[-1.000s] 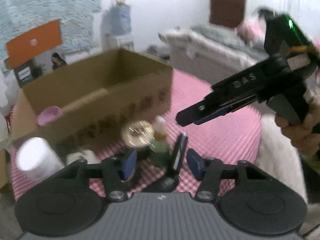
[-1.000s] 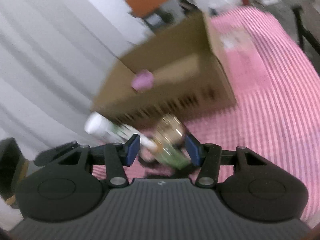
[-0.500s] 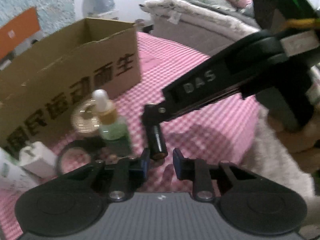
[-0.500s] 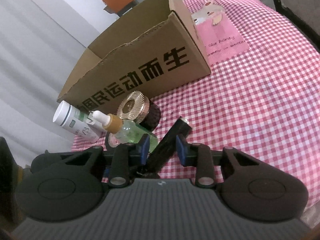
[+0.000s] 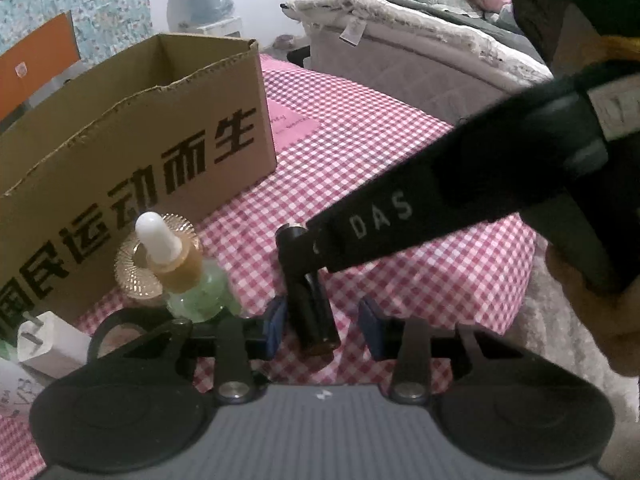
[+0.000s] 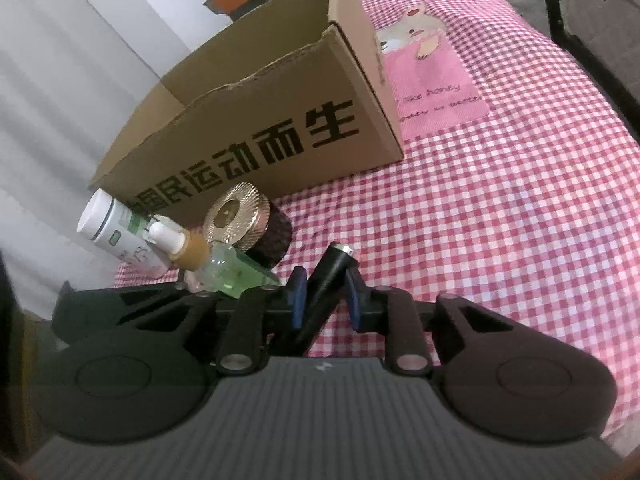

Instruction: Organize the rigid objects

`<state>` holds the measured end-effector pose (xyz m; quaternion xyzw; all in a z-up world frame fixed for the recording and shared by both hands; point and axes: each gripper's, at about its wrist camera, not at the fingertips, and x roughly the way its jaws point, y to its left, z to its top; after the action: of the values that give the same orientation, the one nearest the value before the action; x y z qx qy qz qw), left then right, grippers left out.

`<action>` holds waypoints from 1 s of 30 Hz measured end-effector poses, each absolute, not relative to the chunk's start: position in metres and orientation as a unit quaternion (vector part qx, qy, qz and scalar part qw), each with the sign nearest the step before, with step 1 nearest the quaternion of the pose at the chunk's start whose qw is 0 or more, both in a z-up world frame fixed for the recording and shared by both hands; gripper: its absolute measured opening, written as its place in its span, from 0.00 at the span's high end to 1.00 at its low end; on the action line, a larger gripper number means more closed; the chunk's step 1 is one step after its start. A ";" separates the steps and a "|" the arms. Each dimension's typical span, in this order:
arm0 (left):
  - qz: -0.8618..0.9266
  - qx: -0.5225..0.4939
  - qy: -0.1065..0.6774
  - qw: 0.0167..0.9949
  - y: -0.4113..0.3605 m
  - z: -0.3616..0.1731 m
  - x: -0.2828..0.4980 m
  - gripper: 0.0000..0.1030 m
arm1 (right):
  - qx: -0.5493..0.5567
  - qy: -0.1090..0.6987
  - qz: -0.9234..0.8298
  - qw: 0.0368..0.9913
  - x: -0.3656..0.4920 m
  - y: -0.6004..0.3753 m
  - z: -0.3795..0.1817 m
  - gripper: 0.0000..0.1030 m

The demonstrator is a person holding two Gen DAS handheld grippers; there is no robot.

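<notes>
Right wrist view, lower centre: the black tube (image 6: 326, 280) stands between the right gripper (image 6: 325, 294) jaws, which are closing on it. The left gripper (image 5: 323, 322) is opening around its base. Bottles wait outside the cardboard box (image 6: 256, 128), upper left; sorting looks barely begun.

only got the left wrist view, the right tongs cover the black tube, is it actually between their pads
Observer: Yes. In the right wrist view the black tube stands between the blue pads of the right tongs, whose jaws are closing.
Operator: what's under that gold lid
Observer: A dark round jar, tipped on its side.
Operator: anything beyond the dropper bottle
Observer: A white bottle with green print lies on its side beside the cardboard box.
</notes>
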<state>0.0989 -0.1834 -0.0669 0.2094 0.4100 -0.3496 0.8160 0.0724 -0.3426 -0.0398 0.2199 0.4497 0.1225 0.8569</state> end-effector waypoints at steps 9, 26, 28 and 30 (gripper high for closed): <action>-0.335 0.163 0.421 0.827 -0.177 -0.067 0.111 0.72 | 0.254 0.451 0.128 0.846 0.073 -0.348 -0.046 0.81; -0.376 0.119 0.318 0.862 -0.152 0.007 0.074 0.78 | 0.236 0.363 0.162 0.887 0.030 -0.330 0.040 0.93; -0.369 0.124 0.317 0.865 -0.152 0.004 0.078 0.78 | 0.213 0.356 0.159 0.896 0.035 -0.324 0.049 0.93; -0.363 0.119 0.333 0.862 -0.148 -0.004 0.084 0.78 | 0.203 0.349 0.148 0.903 0.040 -0.325 0.051 0.93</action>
<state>0.0838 -0.1479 -0.0042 0.1192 0.3334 -0.3631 0.8618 0.0399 -0.3252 0.0514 0.2026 0.3494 0.1476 0.9028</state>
